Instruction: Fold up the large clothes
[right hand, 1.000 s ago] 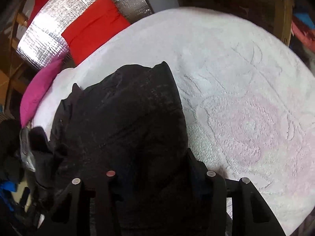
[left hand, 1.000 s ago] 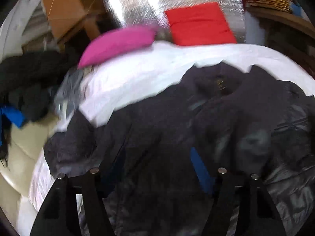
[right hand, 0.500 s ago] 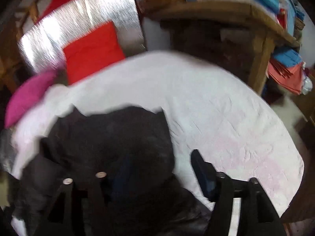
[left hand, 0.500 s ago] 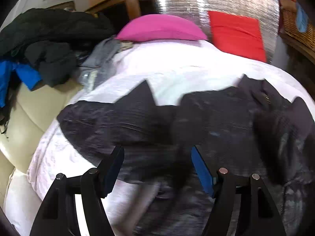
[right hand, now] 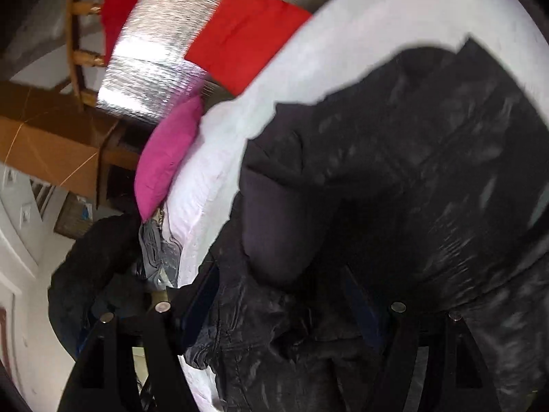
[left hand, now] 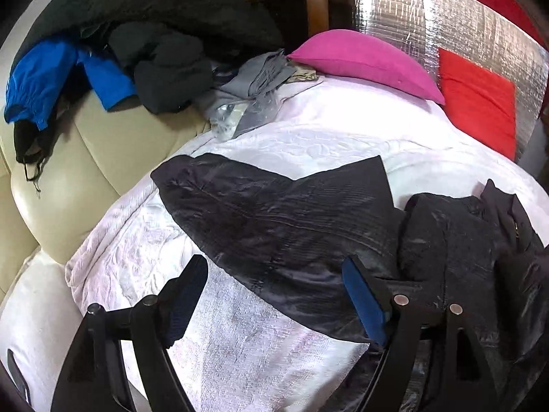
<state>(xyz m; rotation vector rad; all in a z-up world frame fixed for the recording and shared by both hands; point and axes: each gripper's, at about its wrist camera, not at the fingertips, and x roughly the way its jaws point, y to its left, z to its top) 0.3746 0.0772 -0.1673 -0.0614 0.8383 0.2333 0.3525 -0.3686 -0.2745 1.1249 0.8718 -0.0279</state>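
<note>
Left gripper [left hand: 274,295] was released, jaws just widening, over the black jacket [left hand: 291,233] sleeve, no grip. Right gripper [right hand: 281,302] also released above it. Jacket lay on the white bedspread [left hand: 137,261].

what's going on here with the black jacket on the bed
A person with a gripper in each hand is folding a black jacket spread on a white bedspread. One sleeve lies stretched out toward the beige sofa. The left gripper is open above the sleeve's edge, its jaws having just opened wider, nothing pinched. The right gripper is open over the bunched jacket body, gripping nothing. A pink pillow sits at the far end.
</note>
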